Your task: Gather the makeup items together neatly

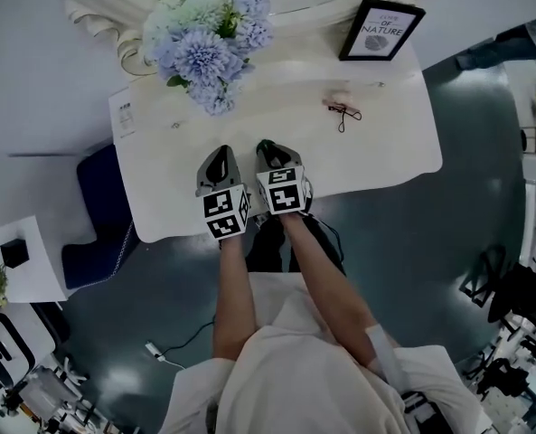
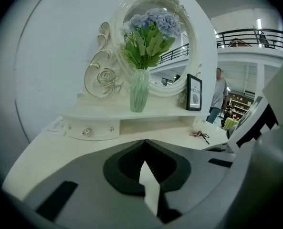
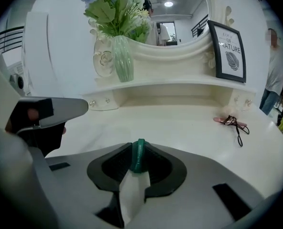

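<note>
My right gripper [image 1: 268,146] rests low over the front of the white vanity table [image 1: 394,152]. In the right gripper view its jaws [image 3: 139,146] stand close on a slim green makeup stick [image 3: 139,155], upright at their tips. Beside it on the left, my left gripper [image 1: 220,155] is shut with nothing between its jaws [image 2: 143,142]. A black eyelash curler [image 1: 344,114] [image 3: 237,127] and a small pink item [image 1: 339,99] [image 3: 224,120] lie together at the table's far right, well beyond both grippers.
A green vase of blue flowers [image 1: 209,39] [image 3: 122,58] and a framed print [image 1: 380,30] stand on the raised shelf [image 3: 179,86] below the oval mirror. A paper card [image 1: 123,114] lies at the table's left edge. A dark blue seat [image 1: 100,202] stands left of the table.
</note>
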A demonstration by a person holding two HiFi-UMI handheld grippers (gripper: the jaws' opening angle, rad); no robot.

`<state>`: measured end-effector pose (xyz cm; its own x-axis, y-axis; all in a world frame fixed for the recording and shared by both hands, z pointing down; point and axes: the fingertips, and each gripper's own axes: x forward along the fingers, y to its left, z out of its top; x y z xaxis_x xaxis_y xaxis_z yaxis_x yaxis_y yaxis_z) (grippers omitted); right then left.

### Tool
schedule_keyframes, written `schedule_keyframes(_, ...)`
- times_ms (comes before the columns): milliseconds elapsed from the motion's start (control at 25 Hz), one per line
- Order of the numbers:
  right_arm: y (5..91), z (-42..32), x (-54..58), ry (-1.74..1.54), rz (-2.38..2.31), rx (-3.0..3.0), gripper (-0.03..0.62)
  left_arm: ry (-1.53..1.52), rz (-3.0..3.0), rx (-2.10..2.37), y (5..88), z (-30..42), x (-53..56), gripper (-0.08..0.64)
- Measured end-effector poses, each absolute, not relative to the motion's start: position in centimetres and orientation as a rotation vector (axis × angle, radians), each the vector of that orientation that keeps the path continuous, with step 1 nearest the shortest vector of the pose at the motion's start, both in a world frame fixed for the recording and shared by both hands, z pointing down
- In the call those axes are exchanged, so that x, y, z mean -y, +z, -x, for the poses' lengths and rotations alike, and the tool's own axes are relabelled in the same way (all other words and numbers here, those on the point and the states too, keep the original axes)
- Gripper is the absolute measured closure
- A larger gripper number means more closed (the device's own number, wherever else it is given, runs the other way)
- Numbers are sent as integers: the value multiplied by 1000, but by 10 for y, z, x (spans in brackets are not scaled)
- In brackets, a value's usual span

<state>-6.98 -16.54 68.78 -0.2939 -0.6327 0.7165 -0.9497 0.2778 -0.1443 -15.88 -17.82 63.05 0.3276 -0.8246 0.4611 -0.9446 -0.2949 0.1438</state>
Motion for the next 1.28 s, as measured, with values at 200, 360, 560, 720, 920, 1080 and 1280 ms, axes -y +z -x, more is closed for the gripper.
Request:
schedule_keyframes(200,673,44,165,740,-1494,2038,480,427,-2219,1551,635,147,182,546)
schedule_keyframes(360,662,-16,173,691,-1593,1993,480,420,-2231,1527,637,122,188,546)
schedule_keyframes(560,661,-97,187,591,-1612,1934,482,430,-2251,1501,636,86,193,546)
schedule_keyframes(720,658,-127,200,499,-1500,1959,485,436,-2243,1511,634,64,202,546)
schedule_keyframes(920,666,-146,214,427,-1329,1990,485,425,-2229,1537,628,32,219,546)
schedule_keyframes(1080,667,-150,231,333,-1177,2018,485,394,-2200,1589,622,15,237,546)
schedule_keyframes(1280,669,-136,240,253,-965,2071,493,362,-2147,1645,622,3,247,545)
